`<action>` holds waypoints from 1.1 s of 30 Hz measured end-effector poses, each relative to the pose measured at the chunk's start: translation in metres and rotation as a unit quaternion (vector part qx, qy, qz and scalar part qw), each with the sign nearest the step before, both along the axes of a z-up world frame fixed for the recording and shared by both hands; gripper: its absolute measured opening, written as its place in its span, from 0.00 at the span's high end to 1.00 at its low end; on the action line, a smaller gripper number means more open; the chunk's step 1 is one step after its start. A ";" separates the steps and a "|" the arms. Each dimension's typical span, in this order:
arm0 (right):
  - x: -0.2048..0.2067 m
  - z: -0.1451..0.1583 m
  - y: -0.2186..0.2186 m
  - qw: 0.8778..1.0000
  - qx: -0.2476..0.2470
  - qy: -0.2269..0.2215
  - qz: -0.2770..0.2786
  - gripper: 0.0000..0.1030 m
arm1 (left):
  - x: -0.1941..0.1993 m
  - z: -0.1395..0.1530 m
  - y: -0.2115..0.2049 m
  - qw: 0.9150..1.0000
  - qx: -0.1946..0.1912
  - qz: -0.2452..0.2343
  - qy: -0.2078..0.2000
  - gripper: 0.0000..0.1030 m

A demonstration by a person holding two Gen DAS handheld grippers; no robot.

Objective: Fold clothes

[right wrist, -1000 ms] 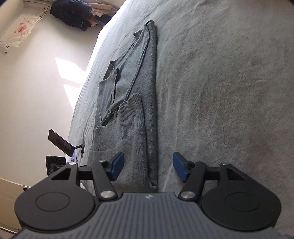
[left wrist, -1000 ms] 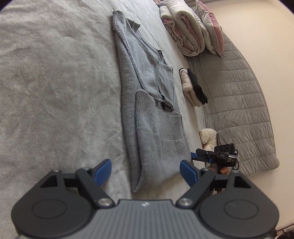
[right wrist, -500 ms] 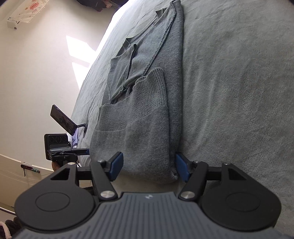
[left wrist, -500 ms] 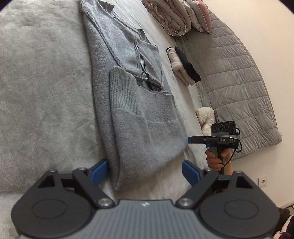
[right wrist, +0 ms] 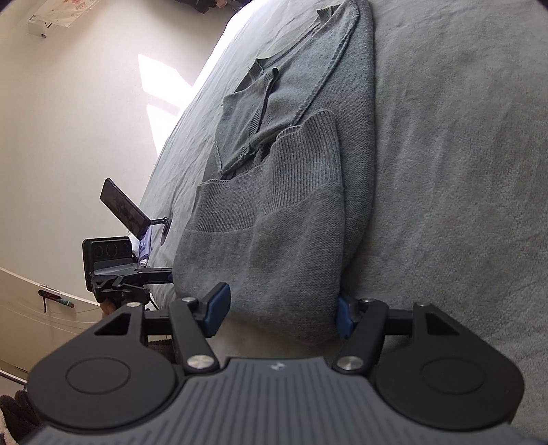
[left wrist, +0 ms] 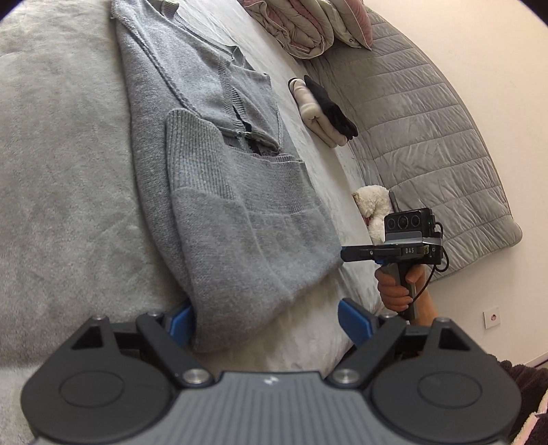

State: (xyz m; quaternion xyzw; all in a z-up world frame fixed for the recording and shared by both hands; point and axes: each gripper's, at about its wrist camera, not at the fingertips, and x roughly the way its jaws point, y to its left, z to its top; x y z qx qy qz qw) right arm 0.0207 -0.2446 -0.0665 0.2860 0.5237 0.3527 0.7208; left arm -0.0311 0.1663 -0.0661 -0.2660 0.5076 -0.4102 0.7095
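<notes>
Grey sweater [left wrist: 219,191] lies on the bed [left wrist: 61,178], partly folded into a long strip. The ribbed hem is turned up over the body and a sleeve is laid across the chest. Its near end sits at the bed's edge, closest to both grippers.

Left gripper [left wrist: 265,320]: jaws wide apart. The sweater's near left corner reaches between them. The left blue pad [left wrist: 179,321] is partly hidden behind the corner's outer edge; whether it touches cannot be told. The right pad stands clear, over bare bed. No clamp visible.

Right gripper [right wrist: 279,309]: jaws apart and straddling the sweater's near right corner. Its right pad [right wrist: 343,315] sits just beside or against the folded edge, partly covered by knit; its left pad [right wrist: 217,308] is at the fabric's near edge. Contact cannot be confirmed. Jaws have just been closing somewhat, with the sweater corner between them.

In the left view, the right gripper [left wrist: 346,255] shows side-on at the sweater's far corner, with a hand [left wrist: 397,285] on its grip. In the right view, the left gripper [right wrist: 161,272] shows likewise, level with the other corner.

Also on the bed: a small stack of folded clothes [left wrist: 323,109], a rolled duvet [left wrist: 301,27] and a plush toy [left wrist: 371,208] at the edge. A phone [right wrist: 123,208] on a stand sits off the bed's left side.
</notes>
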 end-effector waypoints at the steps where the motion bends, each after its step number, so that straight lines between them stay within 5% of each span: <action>1: 0.000 -0.001 0.000 1.000 -0.001 0.002 0.003 0.42 | -0.001 0.000 -0.001 1.000 0.004 -0.003 -0.003 0.22; 5: 0.000 -0.006 0.005 1.000 0.001 0.016 0.018 0.64 | 0.000 -0.002 -0.005 1.000 0.011 -0.008 0.000 0.38; 9: 0.001 -0.006 0.005 1.000 0.006 0.027 0.011 0.73 | 0.002 -0.009 -0.005 1.000 0.015 0.000 0.017 0.70; 21: 0.008 0.012 -0.004 0.998 0.066 -0.002 -0.009 0.75 | 0.001 -0.006 0.002 0.997 -0.072 0.025 0.007 0.77; 33: 0.029 0.034 -0.010 0.991 0.106 -0.039 -0.072 0.77 | 0.022 0.013 0.018 0.981 -0.157 0.110 -0.033 0.84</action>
